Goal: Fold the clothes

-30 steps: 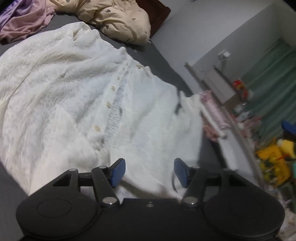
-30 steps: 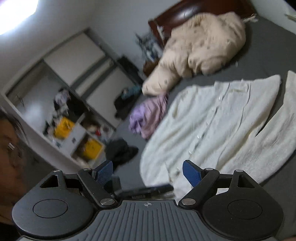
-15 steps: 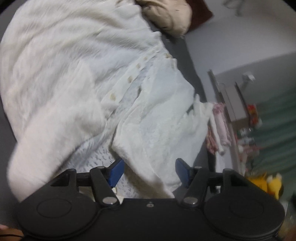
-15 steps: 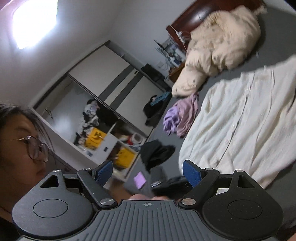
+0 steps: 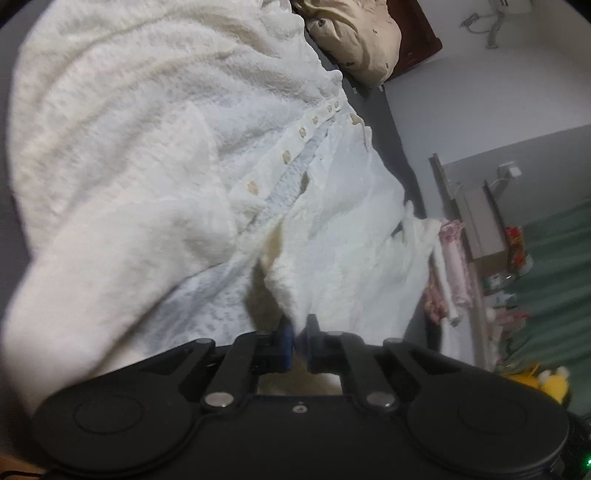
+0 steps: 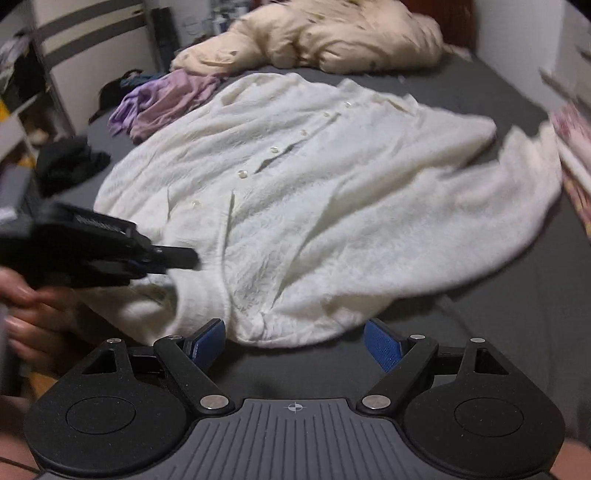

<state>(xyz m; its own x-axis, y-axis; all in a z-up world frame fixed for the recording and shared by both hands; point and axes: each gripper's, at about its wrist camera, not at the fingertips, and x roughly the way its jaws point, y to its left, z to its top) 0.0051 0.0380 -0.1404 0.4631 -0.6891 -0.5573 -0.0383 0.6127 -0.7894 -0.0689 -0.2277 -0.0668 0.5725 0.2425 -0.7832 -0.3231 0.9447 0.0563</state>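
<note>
A fluffy white button-front cardigan [image 5: 147, 147] lies spread on the grey bed, its front placket partly open. My left gripper [image 5: 299, 336] is at the near hem, and its jaws are closing tight with a fold of the white fabric pinched between the blue pads. In the right wrist view the cardigan [image 6: 332, 184] fills the middle, and the left gripper [image 6: 181, 260] bites its lower left edge. My right gripper [image 6: 294, 341] stands open over the bare grey sheet [image 6: 517, 314], just short of the hem, with nothing between its fingers.
A beige duvet [image 6: 332, 33] is heaped at the head of the bed. A purple garment [image 6: 166, 99] and a black one [image 6: 66, 162] lie at the left. Pink patterned cloth [image 5: 450, 273] hangs off the right edge. A hand [image 6: 29, 314] holds the left gripper.
The left gripper's jaws have gone from wide apart to closed on the cardigan's hem. The right gripper has swung down from facing the wardrobe to facing the bed, still open.
</note>
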